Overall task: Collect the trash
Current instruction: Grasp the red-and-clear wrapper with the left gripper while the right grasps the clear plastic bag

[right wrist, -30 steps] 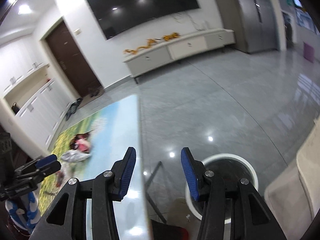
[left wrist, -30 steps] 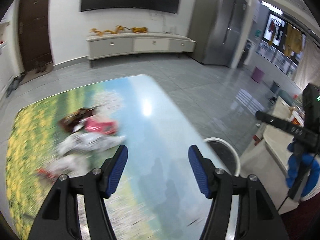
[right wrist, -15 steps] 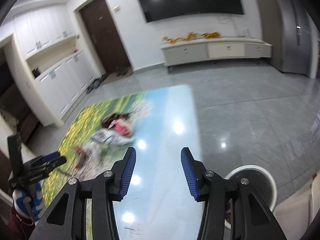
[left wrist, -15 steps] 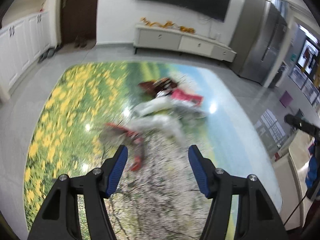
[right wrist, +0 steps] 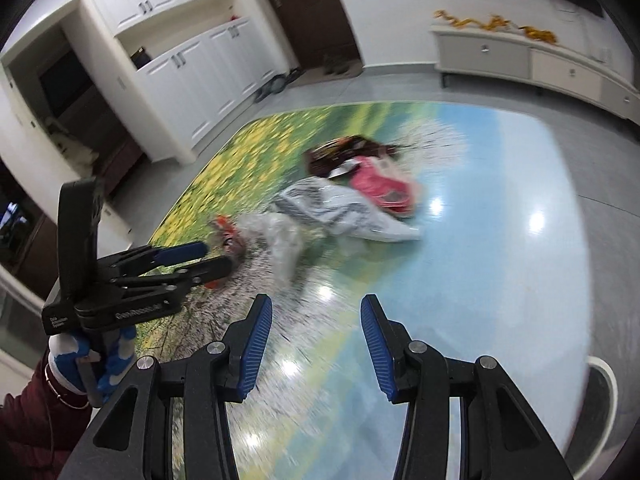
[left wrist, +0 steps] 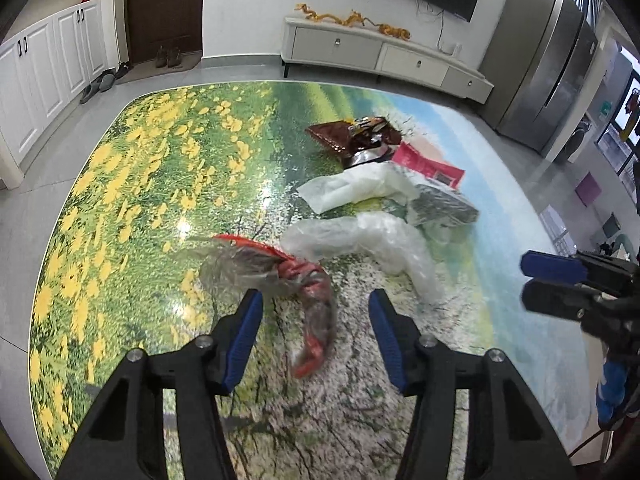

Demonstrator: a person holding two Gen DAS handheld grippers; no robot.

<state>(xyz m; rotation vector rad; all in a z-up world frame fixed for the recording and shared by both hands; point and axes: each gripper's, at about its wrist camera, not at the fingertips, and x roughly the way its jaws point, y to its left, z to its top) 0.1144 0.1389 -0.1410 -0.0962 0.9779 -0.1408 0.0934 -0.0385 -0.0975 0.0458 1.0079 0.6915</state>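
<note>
Trash lies on a table with a flower-field print [left wrist: 132, 184]: a clear and red wrapper [left wrist: 304, 280], a clear plastic bag [left wrist: 368, 240], a white bag [left wrist: 352, 188], a pink packet [left wrist: 428, 164] and a brown packet [left wrist: 344, 136]. My left gripper [left wrist: 316, 324] is open, just above the clear and red wrapper, which lies between its fingers. My right gripper [right wrist: 316, 336] is open and empty over the table's blue part, short of the pile [right wrist: 344, 204]. The left gripper also shows in the right wrist view [right wrist: 200, 258].
A white-rimmed bin [right wrist: 604, 392] stands on the floor at the table's right edge. A low white sideboard [left wrist: 384, 56], a dark door [left wrist: 164, 8], white cupboards [left wrist: 48, 64] and a steel fridge [left wrist: 548, 64] line the walls. Grey tiled floor surrounds the table.
Both grippers have swung from the bin side toward the trash pile. My left gripper has come down close over the clear and red wrapper. Both stay open.
</note>
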